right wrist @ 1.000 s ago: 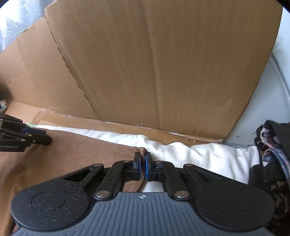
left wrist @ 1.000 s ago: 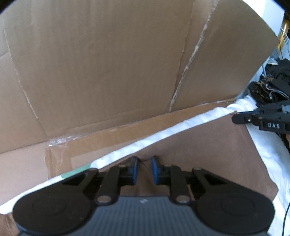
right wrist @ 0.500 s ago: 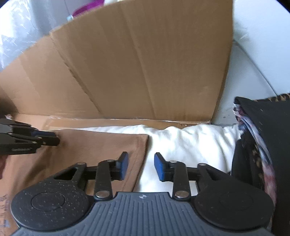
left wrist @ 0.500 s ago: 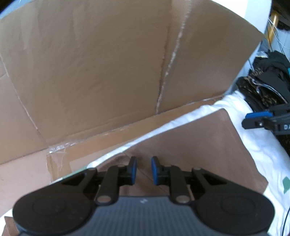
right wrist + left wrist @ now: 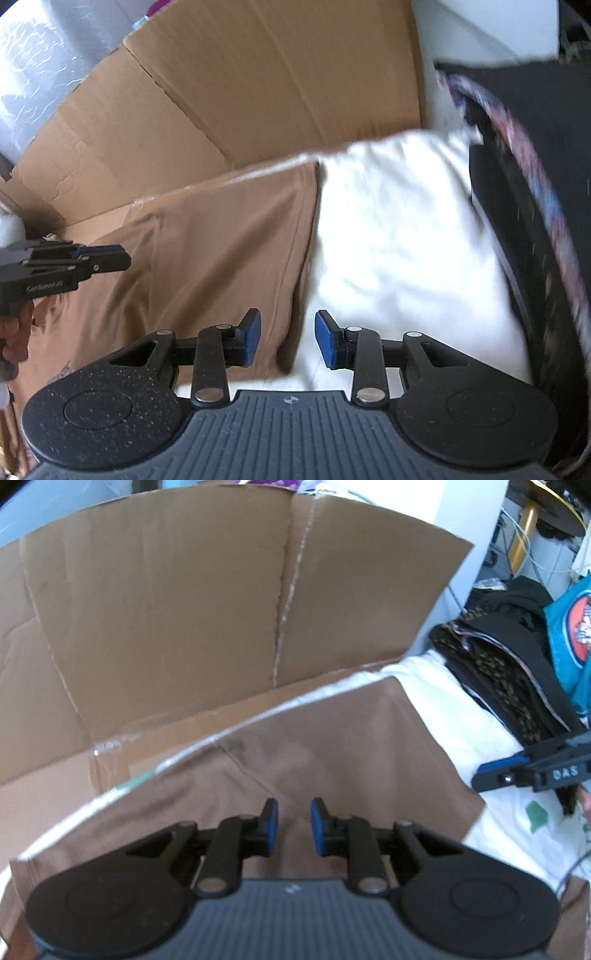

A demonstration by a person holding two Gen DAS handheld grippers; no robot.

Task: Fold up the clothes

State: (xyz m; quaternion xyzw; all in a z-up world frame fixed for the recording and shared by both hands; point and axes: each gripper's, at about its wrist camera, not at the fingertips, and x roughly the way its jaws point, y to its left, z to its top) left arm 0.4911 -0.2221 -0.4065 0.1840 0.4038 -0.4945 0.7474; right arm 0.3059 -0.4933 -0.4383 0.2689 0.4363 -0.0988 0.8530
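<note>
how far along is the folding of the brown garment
Looks done: the brown garment lies flat with straight edges on the white sheet. In hand: nothing; the left gripper and right gripper have open, empty jaws above it. Left: possibly another fold, and the dark clothes pile.

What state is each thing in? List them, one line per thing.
Brown garment: folded, lying flat on the white sheet, held by neither gripper.
White sheet: spread out under the garment.
Cardboard box: opened out, its flaps standing up behind the sheet.
Dark clothes pile: stacked at the sheet's right edge.
Left gripper: fingers apart, nothing between them.
Right gripper: fingers apart, holding nothing, above the garment's right edge.
</note>
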